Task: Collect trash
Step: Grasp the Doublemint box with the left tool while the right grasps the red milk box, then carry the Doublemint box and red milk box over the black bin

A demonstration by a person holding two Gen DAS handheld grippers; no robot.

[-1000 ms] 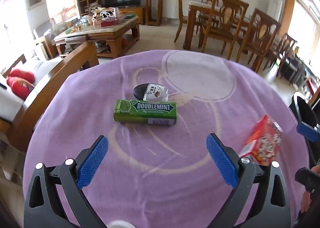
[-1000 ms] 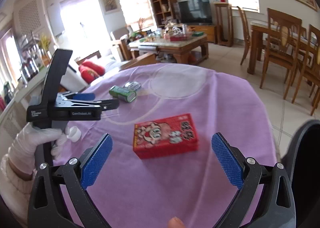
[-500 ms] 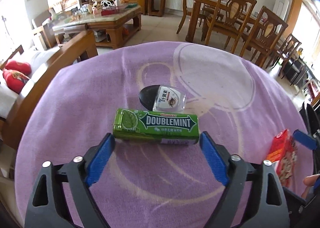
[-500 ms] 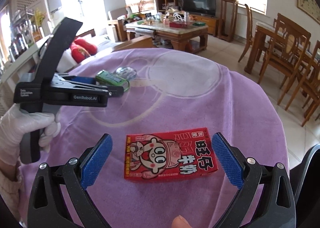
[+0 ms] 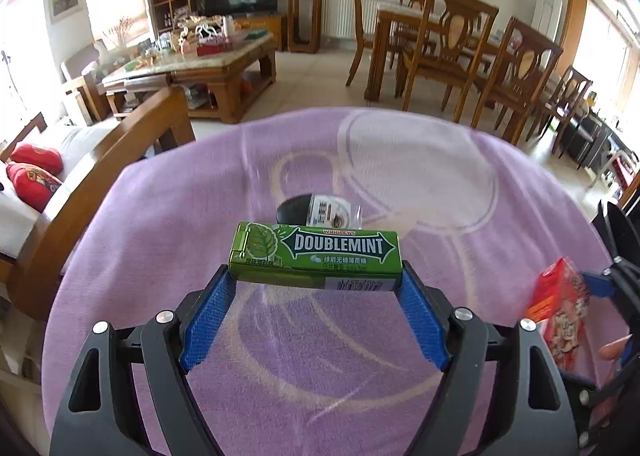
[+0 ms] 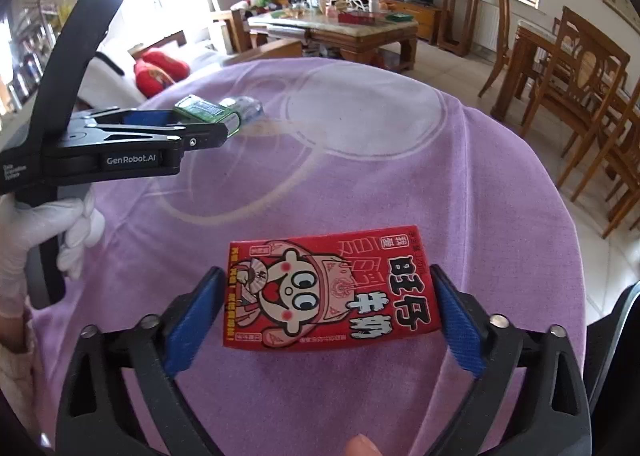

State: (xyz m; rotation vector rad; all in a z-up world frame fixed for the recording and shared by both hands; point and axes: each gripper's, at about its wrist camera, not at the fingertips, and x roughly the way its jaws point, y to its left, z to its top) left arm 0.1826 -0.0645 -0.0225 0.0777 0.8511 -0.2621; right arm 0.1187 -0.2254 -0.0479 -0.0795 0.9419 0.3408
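Note:
My left gripper [image 5: 316, 284] is shut on a green Doublemint gum pack [image 5: 316, 254], its blue pads on the pack's two ends, a little above the purple tablecloth [image 5: 280, 356]. Behind it lies a small clear packet with a black end [image 5: 318, 209]. My right gripper [image 6: 328, 296] is shut on a red milk carton with a cartoon face [image 6: 330, 288], pads against its short sides. The carton also shows at the right of the left wrist view [image 5: 560, 308]. The left gripper with the gum pack [image 6: 206, 111] shows at the left of the right wrist view.
The round table's edge falls off to the floor all around. A dark bin rim [image 6: 616, 336] is at the right edge. A wooden sofa with red cushions [image 5: 36, 171] is left; dining chairs [image 5: 520, 67] and a coffee table [image 5: 192, 63] stand beyond.
Both grippers moved forward and closed: the left on the gum pack, now raised, the right on the red carton.

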